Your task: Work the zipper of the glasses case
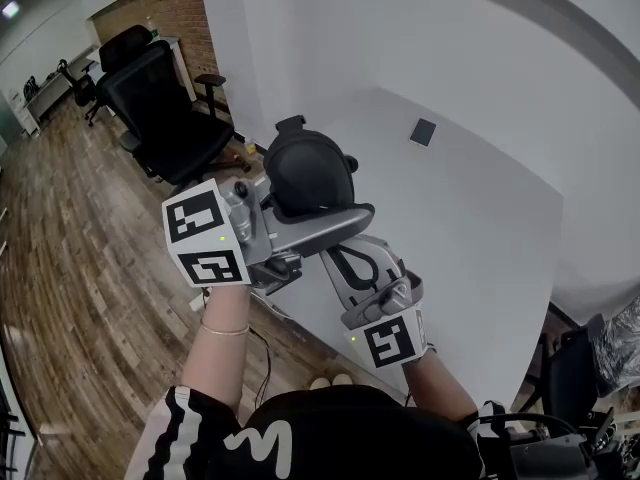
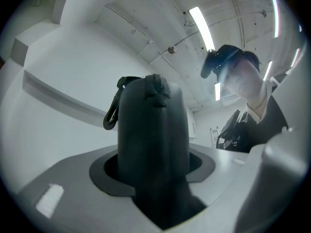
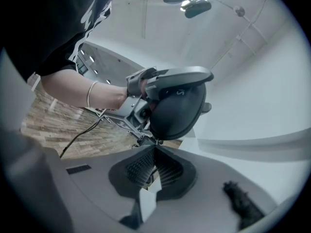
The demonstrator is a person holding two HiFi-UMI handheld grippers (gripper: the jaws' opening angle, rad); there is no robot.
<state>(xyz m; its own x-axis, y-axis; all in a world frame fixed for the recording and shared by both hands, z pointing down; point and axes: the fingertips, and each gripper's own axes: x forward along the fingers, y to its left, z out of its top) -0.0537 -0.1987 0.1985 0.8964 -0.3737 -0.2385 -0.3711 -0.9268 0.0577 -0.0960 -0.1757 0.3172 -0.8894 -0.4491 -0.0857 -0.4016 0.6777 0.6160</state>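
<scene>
A dark, rounded glasses case [image 1: 305, 173] is held up in the air over the near edge of the white table [image 1: 450, 218]. My left gripper [image 1: 300, 206] is shut on it from the left. In the left gripper view the case [image 2: 153, 130] fills the gap between the jaws, with its zipper end [image 2: 156, 85] on top and a black clip [image 2: 111, 114] hanging at its left. My right gripper [image 1: 343, 260] comes up from below. Its ribbed pads [image 3: 167, 169] meet at the tips on the small zipper pull [image 3: 157, 142] at the case's [image 3: 175, 110] lower edge.
A small dark flat object [image 1: 423, 131] lies far back on the table. Black office chairs [image 1: 160, 108] stand on the wooden floor [image 1: 70, 268] to the left. A cable [image 1: 265, 353] hangs below the table's edge.
</scene>
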